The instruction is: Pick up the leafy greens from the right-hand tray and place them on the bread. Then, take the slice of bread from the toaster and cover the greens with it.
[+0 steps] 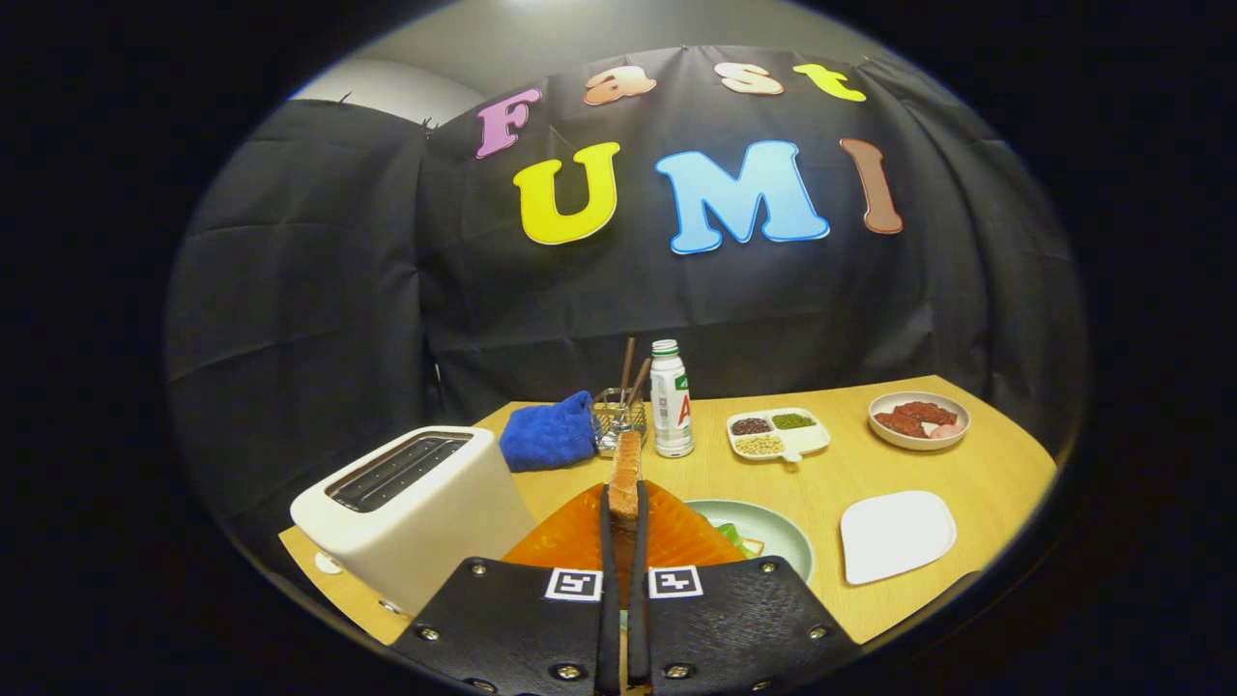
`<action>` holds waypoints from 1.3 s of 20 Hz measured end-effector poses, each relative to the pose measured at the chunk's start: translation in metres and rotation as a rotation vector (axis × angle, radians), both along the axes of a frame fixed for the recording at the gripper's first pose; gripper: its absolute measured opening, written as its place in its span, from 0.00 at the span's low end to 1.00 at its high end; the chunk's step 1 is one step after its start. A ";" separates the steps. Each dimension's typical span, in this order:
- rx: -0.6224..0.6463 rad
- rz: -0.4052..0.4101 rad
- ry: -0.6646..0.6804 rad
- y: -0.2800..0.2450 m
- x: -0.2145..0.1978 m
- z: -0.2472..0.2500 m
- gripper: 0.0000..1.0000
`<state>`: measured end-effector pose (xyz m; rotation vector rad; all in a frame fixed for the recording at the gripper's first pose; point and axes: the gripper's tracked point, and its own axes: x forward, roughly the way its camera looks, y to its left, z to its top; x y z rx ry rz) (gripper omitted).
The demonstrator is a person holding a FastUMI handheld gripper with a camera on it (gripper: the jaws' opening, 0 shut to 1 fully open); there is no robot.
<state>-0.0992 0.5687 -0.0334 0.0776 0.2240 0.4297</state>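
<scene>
Claw [624, 541] clamped narrow on the bread slice [625, 476], held upright on edge. Just beyond, greens [732, 535] lie on the plate [785, 537]; toaster [411, 507] alongside. Second step underway; next, lower the slice flat over the greens.

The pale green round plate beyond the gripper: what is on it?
On the pale green round plate, leafy greens peek out; the gripper, shut on a bread slice, covers the rest.
</scene>
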 end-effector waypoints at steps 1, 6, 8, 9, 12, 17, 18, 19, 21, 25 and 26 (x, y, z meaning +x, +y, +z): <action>0.001 0.012 0.014 0.002 0.001 -0.005 0.03; 0.006 0.003 0.059 -0.005 0.015 -0.028 0.03; 0.025 -0.007 0.092 -0.012 0.019 -0.039 0.04; 0.034 -0.026 0.101 -0.018 0.022 -0.042 0.04; -0.012 -0.088 0.084 -0.041 0.028 -0.053 0.04; -0.048 -0.101 0.068 -0.054 0.029 -0.063 0.07; -0.037 -0.098 0.054 -0.054 0.029 -0.061 0.16; -0.036 -0.109 0.040 -0.057 0.031 -0.058 0.21; -0.038 -0.130 0.035 -0.065 0.034 -0.060 0.25; -0.049 -0.121 0.039 -0.068 0.037 -0.061 0.30; -0.052 -0.118 0.040 -0.071 0.037 -0.061 0.30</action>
